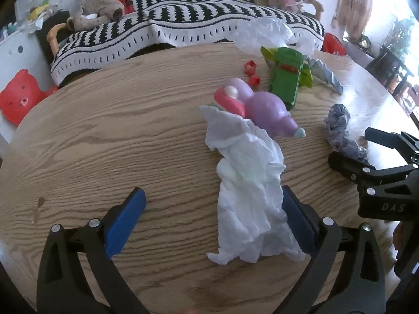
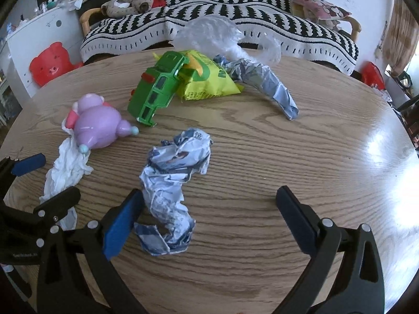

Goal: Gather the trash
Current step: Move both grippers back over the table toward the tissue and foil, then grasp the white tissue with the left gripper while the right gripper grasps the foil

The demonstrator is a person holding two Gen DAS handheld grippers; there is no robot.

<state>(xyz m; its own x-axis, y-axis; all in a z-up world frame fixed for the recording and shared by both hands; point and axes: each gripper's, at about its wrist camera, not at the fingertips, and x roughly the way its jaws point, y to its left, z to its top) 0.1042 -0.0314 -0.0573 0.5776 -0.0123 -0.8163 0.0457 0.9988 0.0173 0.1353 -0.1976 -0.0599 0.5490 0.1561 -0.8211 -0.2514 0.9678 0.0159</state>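
A crumpled white tissue [image 1: 246,191] lies on the round wooden table [image 1: 104,144], its near end between my left gripper's [image 1: 213,210] open blue fingers, against the right finger. It also shows in the right wrist view [image 2: 65,170]. A crumpled blue-and-white paper [image 2: 172,183] lies between my right gripper's [image 2: 209,209] open fingers, close to the left finger [image 2: 123,222]. It shows in the left wrist view [image 1: 340,130] too, beside the right gripper [image 1: 351,149]. A second twisted blue paper [image 2: 272,86], a yellow snack bag [image 2: 209,78] and a clear plastic bag [image 2: 214,36] lie farther back.
A purple toy pig [image 2: 99,125] rests on the tissue's far end. A green toy car [image 2: 157,89] leans on the snack bag. Small red scraps [image 1: 251,73] lie near the car. A black-and-white striped sofa [image 2: 235,13] stands behind the table.
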